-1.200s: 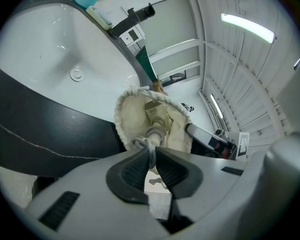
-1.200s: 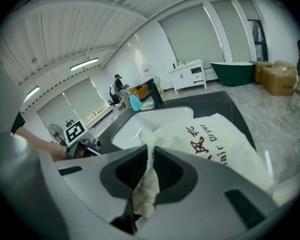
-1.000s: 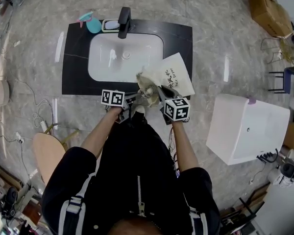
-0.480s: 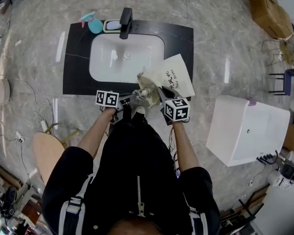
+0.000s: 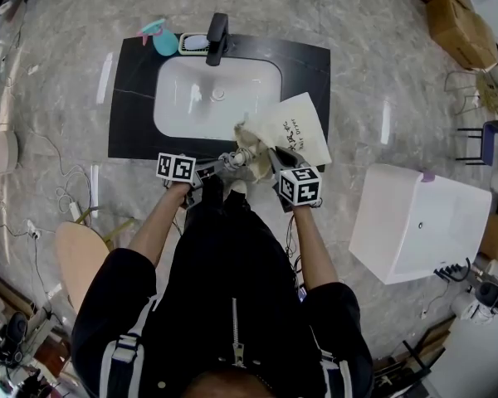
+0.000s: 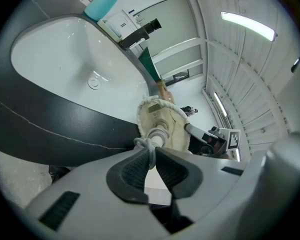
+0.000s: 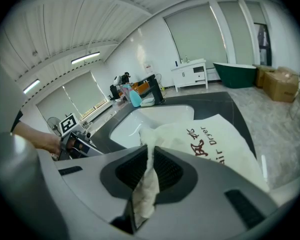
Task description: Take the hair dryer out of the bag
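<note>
In the head view the cream bag (image 5: 297, 127) lies on the black counter (image 5: 133, 98), just right of the white sink (image 5: 176, 113). In the left gripper view the left gripper (image 6: 151, 156) is clenched on the white cord (image 6: 149, 145) of the hair dryer (image 6: 159, 129), which sits mostly inside the open bag mouth. In the right gripper view the right gripper (image 7: 150, 156) pinches the bag's cloth rim, and the faucet (image 7: 152, 86) stands behind the sink.

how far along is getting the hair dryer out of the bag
Done: the bag lies on the counter by the sink, its mouth open. In hand: the right gripper pinches the bag's edge, and the left gripper grips the white cord at the mouth. Left: only the hair dryer's cord end shows; the body is inside, so nearly all the pull-out remains.
</note>
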